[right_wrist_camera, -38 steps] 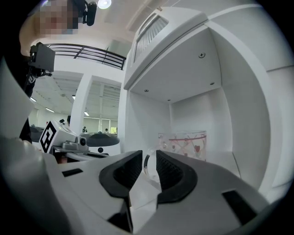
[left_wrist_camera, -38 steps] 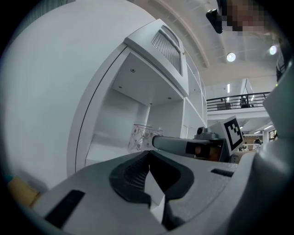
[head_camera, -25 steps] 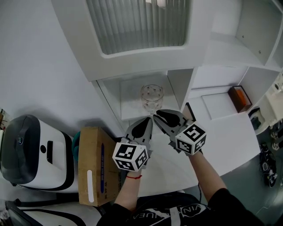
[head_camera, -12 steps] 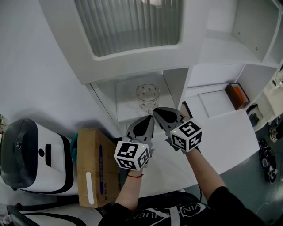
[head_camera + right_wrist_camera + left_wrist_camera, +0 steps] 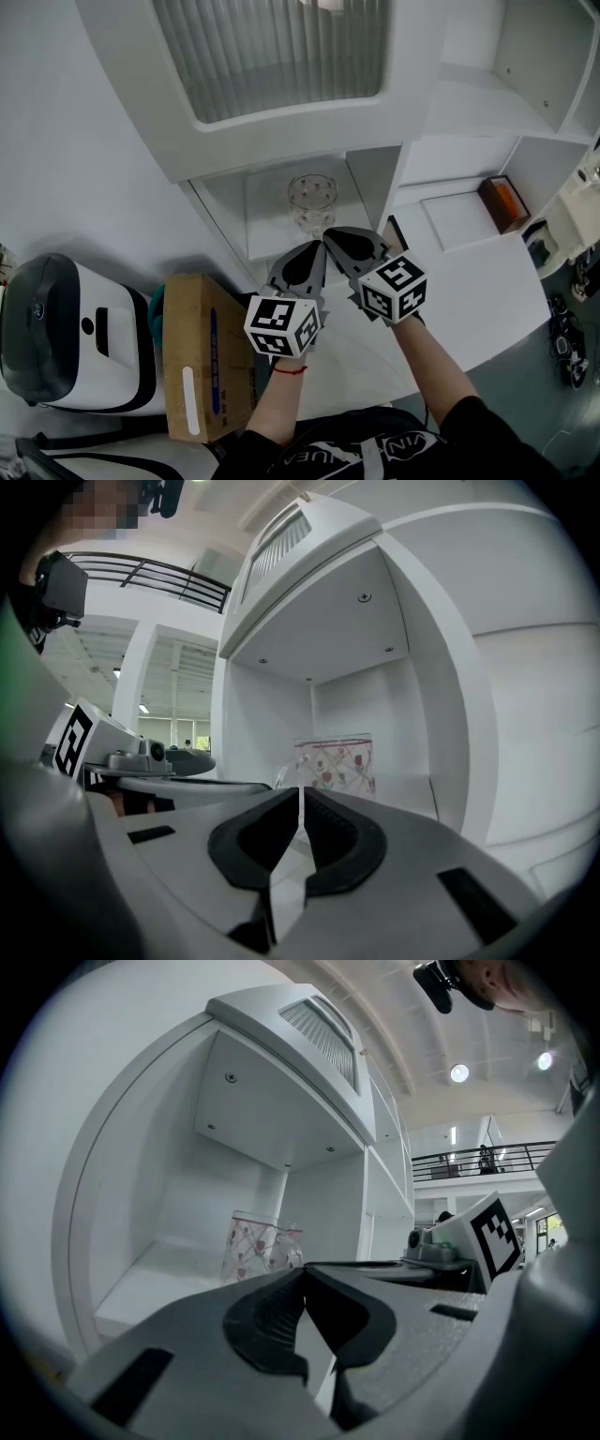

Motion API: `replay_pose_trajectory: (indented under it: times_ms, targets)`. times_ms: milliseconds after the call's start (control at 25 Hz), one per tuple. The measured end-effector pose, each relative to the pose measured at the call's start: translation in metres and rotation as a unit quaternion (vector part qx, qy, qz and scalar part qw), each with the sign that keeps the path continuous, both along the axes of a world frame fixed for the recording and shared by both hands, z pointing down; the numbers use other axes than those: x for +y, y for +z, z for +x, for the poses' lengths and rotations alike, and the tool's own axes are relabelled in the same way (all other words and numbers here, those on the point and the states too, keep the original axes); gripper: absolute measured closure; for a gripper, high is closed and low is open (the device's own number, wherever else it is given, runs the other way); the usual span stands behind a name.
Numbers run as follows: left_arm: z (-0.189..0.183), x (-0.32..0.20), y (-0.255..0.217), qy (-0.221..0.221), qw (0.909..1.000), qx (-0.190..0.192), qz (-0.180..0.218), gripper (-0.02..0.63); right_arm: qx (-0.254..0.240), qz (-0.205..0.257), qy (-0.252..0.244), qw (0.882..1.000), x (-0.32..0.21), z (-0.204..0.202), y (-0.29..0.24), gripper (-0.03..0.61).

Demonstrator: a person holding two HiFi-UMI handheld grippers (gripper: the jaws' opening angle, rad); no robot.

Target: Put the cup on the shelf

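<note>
On shelf [image 5: 265, 214], cup [image 5: 312, 201] upright

Cup [image 5: 312, 198] inside shelf [image 5: 266, 214]; left gripper [image 5: 318, 251], right gripper [image 5: 331, 242] side by side before it; box [image 5: 199, 349] farther left.

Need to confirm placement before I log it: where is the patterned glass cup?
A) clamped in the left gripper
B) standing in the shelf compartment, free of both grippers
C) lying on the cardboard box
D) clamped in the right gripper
B: the cup stands upright in the shelf compartment, while the left gripper and the right gripper have their jaws together on nothing.
</note>
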State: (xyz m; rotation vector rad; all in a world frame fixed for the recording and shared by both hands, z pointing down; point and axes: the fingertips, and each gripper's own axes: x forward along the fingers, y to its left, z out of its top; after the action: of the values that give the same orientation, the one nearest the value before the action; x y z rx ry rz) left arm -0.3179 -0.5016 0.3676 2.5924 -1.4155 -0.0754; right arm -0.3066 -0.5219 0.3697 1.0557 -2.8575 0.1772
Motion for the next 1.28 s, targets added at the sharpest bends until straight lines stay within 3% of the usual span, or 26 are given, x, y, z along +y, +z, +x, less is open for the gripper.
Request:
replay_pose_trajectory:
  times_ms: [560, 1280]
  targets:
    - [0.002, -0.01, 0.0, -0.01, 0.9999, 0.005, -0.006, 0.604, -0.004, -0.008, 0.007, 1.0, 0.002, 0.013, 0.0, 0.561]
    - [0.006, 0.037, 0.016, -0.034, 0.9993, 0.008, -0.015, 0.604, 0.012, -0.016, -0.034, 0.999, 0.06, 0.015, 0.014, 0.568]
